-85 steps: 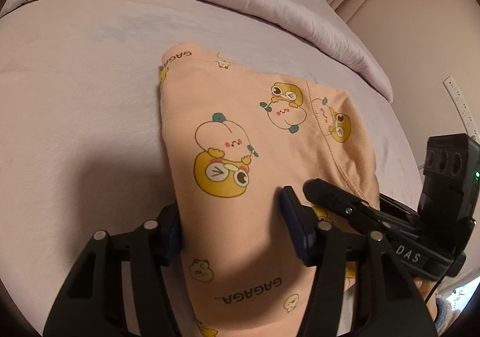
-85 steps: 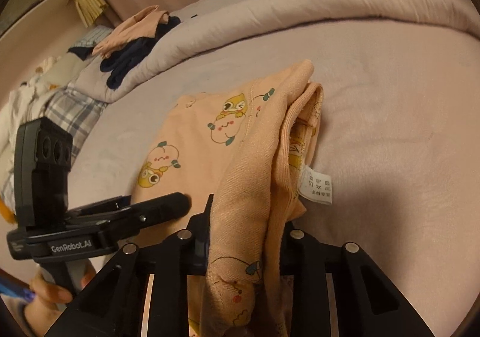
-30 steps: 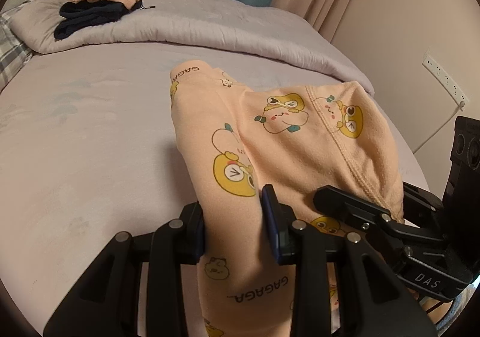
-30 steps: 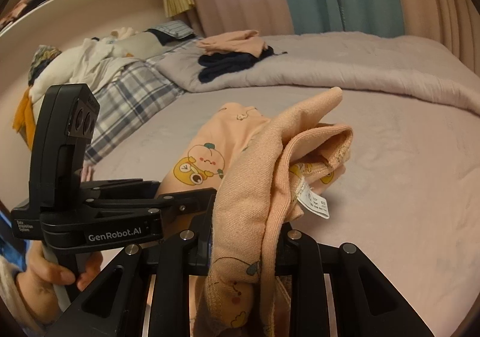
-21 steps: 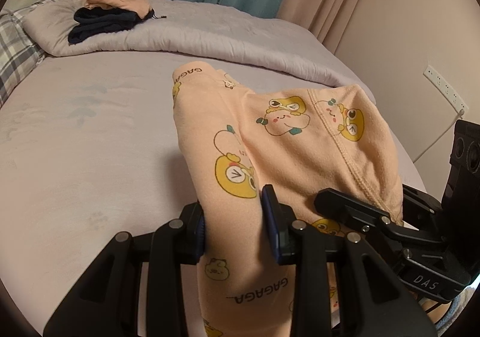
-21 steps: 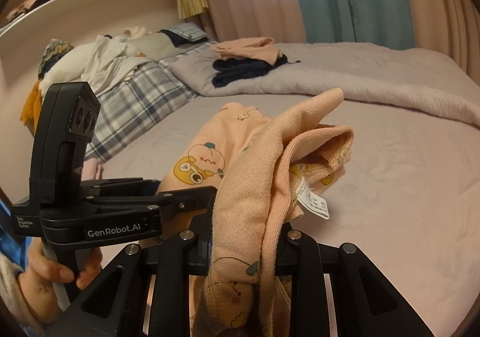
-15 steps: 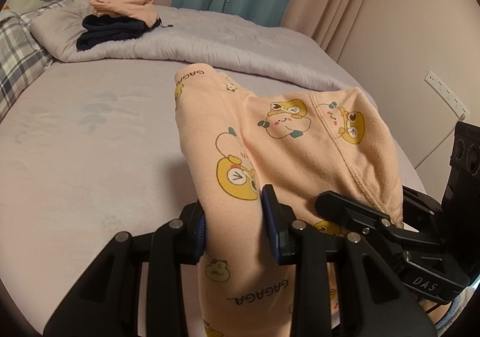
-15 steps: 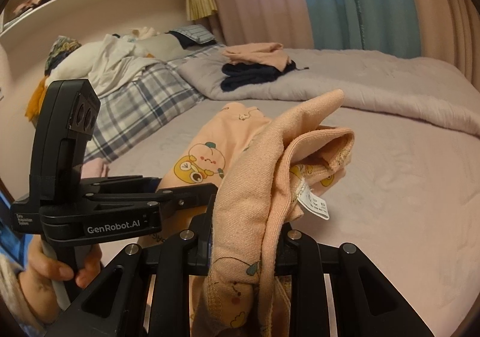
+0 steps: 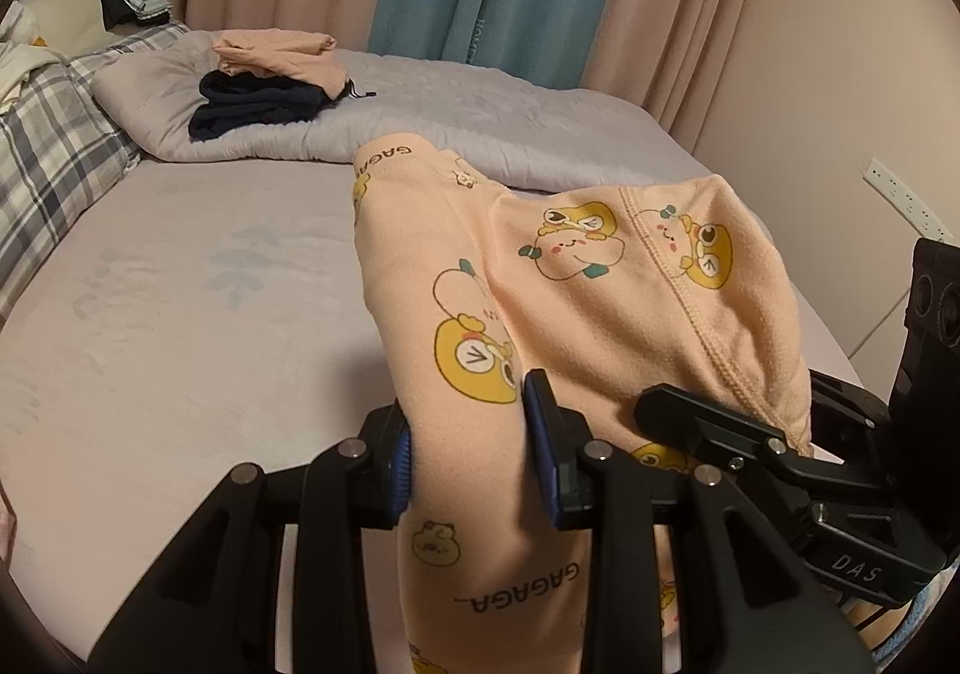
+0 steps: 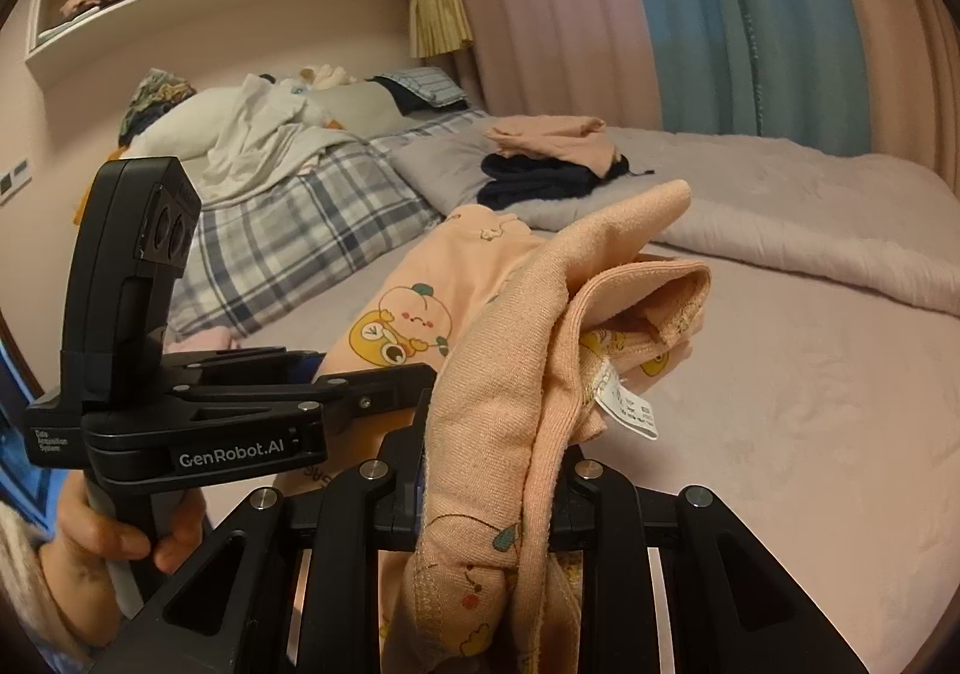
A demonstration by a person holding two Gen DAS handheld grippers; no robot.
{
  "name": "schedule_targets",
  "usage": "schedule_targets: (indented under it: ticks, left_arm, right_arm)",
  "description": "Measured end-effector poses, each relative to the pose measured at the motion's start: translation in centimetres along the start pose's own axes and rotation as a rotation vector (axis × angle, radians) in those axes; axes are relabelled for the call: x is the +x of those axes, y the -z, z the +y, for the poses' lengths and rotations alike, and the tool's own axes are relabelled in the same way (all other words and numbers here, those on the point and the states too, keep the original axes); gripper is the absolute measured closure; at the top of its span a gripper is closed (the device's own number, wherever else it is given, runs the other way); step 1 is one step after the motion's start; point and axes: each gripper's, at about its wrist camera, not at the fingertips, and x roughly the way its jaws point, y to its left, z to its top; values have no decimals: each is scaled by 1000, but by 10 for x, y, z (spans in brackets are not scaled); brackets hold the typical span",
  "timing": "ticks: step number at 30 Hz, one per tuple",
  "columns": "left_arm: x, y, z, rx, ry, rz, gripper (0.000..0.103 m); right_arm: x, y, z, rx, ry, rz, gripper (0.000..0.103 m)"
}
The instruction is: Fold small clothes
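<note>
One peach cotton garment printed with yellow cartoon ducks hangs between my two claws above the lilac bed sheet: my left gripper pinches one bunched edge, my right gripper another. Beyond, on the grey quilt, two folded pieces are stacked, one peach on one navy.

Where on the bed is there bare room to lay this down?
The sheet is bare between the plaid blanket and the held peach garment, and to its right, below the rolled duvet. The headboard end is crowded with clothes.
</note>
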Motion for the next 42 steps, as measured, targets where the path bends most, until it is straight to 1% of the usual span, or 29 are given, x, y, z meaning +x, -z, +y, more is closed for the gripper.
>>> schedule_targets:
  ticks: [6, 15, 42]
  left_arm:
    - [0, -4, 2, 15, -24, -16, 70]
    - [6, -9, 7, 19, -34, -27, 70]
    - [46, -32, 25, 31, -63, -17, 70]
  right_arm:
    - [1, 0, -1, -15, -7, -6, 76]
    - [2, 0, -2, -20, -6, -7, 76]
    - [35, -13, -11, -11, 4, 3, 76]
